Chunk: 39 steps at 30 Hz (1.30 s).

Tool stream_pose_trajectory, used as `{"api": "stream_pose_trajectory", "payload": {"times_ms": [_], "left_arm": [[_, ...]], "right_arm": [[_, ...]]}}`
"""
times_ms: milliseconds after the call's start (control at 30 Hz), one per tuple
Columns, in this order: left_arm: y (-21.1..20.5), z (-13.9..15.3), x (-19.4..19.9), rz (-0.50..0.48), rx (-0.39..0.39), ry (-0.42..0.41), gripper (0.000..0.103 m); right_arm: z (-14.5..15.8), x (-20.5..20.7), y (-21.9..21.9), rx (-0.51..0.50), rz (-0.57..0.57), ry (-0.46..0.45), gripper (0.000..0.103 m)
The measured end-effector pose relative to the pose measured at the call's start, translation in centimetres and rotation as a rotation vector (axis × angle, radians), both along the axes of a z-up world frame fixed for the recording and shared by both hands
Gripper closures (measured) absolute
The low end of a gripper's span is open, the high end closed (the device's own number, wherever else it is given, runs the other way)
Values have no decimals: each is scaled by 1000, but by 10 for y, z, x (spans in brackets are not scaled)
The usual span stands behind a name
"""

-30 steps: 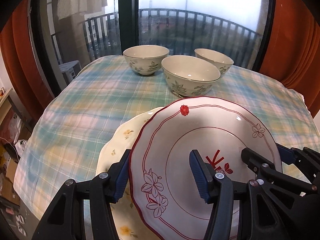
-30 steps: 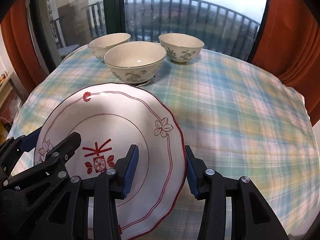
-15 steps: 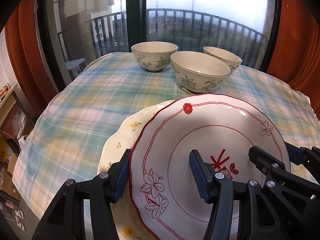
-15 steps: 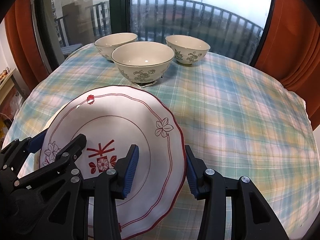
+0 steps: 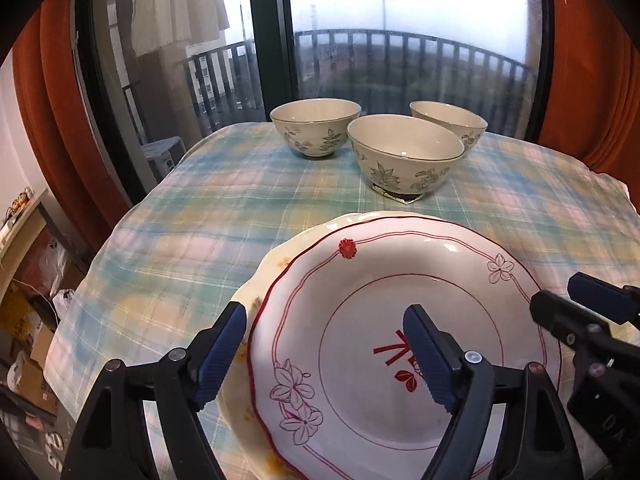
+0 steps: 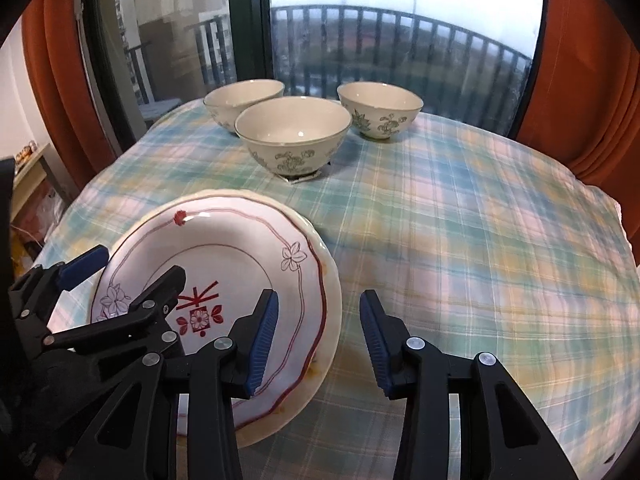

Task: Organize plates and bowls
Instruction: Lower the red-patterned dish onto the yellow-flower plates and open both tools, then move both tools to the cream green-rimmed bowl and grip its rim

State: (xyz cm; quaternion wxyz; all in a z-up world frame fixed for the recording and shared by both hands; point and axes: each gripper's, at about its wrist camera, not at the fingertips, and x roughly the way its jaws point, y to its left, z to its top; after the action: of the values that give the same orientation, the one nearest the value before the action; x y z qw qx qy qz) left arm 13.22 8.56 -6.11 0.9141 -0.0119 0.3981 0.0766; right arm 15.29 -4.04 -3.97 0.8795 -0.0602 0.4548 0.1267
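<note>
A white plate with red trim lies on a cream plate with yellow flowers at the near left of the table. My left gripper is open, its jaws astride the red plate's left rim. My right gripper is open, its jaws astride the right rims of both plates. Three cream floral bowls stand at the back: the left bowl, the middle bowl and the right bowl.
The table wears a plaid cloth. A balcony door and orange curtains stand behind it. The middle bowl sits on a small dark coaster. Clutter lies on the floor at the left.
The red plate came down onto the cream plate. My right gripper opened wider. Both grippers pulled back and the view sank lower.
</note>
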Motion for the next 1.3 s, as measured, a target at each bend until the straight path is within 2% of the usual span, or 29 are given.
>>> {"api": "stream_pose_trajectory", "payload": {"times_ms": [67,233,733,800,967,1067,1300], "left_arm": [[2,0,1,-4,-16,11,20],[4,-1,0,-18,-27,11,19],[11,0,-2,-12,-19,16,19],[12,4,-3,-8,-25,9,19],[16,17,-5,9,-19,-29,16],[17,26,-2,7,-19,-51,13],[12,50,21,-7,-24,-100,9]], "right_arm": [[1,0,2,0,13,-6,70],[-11,7,7,11,25,44,75],[-18,13,24,-28,7,36,74],[-18,13,23,-34,19,34,72],[-6,13,13,-25,-17,-9,42],[2,15,6,-7,-30,-23,36],[25,31,-4,-9,-70,-59,32]]}}
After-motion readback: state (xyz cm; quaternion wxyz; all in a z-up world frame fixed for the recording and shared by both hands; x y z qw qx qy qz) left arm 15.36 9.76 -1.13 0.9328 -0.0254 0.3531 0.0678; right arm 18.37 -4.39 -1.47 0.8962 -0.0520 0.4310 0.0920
